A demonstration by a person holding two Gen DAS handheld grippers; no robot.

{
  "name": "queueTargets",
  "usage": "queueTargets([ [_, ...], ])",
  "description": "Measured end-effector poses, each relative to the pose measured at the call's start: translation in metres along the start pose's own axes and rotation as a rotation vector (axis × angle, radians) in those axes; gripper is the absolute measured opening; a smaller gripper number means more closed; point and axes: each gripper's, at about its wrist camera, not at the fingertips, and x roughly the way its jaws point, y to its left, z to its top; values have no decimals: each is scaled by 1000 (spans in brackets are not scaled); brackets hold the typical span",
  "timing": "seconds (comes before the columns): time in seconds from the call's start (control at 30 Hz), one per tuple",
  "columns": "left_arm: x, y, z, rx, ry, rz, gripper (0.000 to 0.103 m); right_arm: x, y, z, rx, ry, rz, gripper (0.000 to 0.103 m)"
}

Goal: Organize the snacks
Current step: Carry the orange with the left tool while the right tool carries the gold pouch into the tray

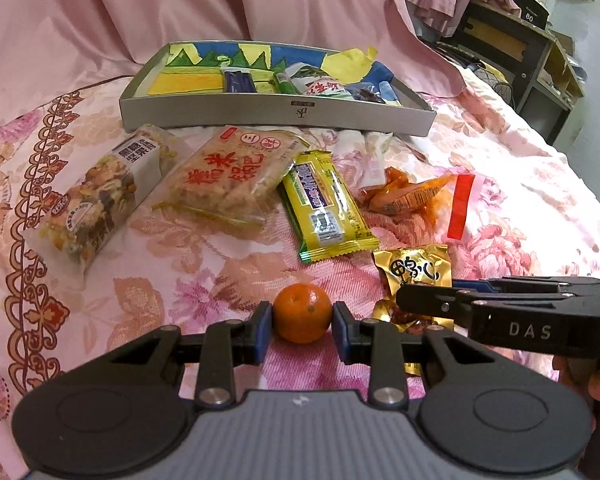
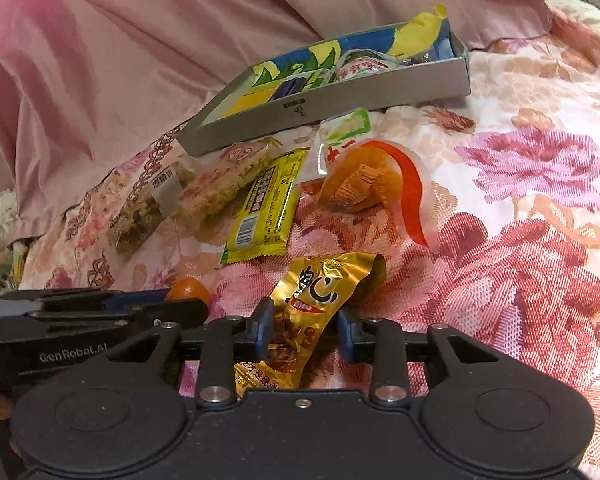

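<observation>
Left wrist view: left tongs straddle the small orange on the bed, blue pads touching or almost touching both sides of the fruit, so prob just closing on it; not lifted, orange sits on the floral cover. Judgement: pads go at the widest part so the round fruit won't roll out. Right tongs come in from the right edge, seen side-on over the gold packet; can't tell their gap from here. Farther back: nut mix bag, rice cracker pack, yellow bar, orange-red pouch, all loose on the bed in a rough row in front of the grey box, which already holds a few snacks, so likely the target. Right wrist view: right tongs are parted w/ the gold packet between them; left pad touches the wrapper, right pad stands a bit apart, so not clamped yet, approx mid-close. Only this view shows that gap, plus a clear packet w/ green top by the pouch. Left tongs show side-on at left, orange peeking behind the tips. Box is well apart from both tongs. Only the left view shows the pads on the orange. Both items need lifting and carrying to the box.
</observation>
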Motion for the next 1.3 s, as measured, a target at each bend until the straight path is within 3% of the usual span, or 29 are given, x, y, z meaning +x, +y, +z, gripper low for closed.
queueTargets([
  [0.33,-14,0,-11,-18,-6,-22,35,-26,28,-19,-113,-59,-68,23],
  [0.67,-35,-2,-21,-24,-67,-44,35,-42,49,-25,-233,-149,-115,20],
  [1.03,-40,2,-8,-55,-119,-29,35,-47,55,-24,-273,-229,-125,20],
  [1.3,-38,9,35,-71,-146,-11,35,-53,54,-8,-298,-313,-120,20],
])
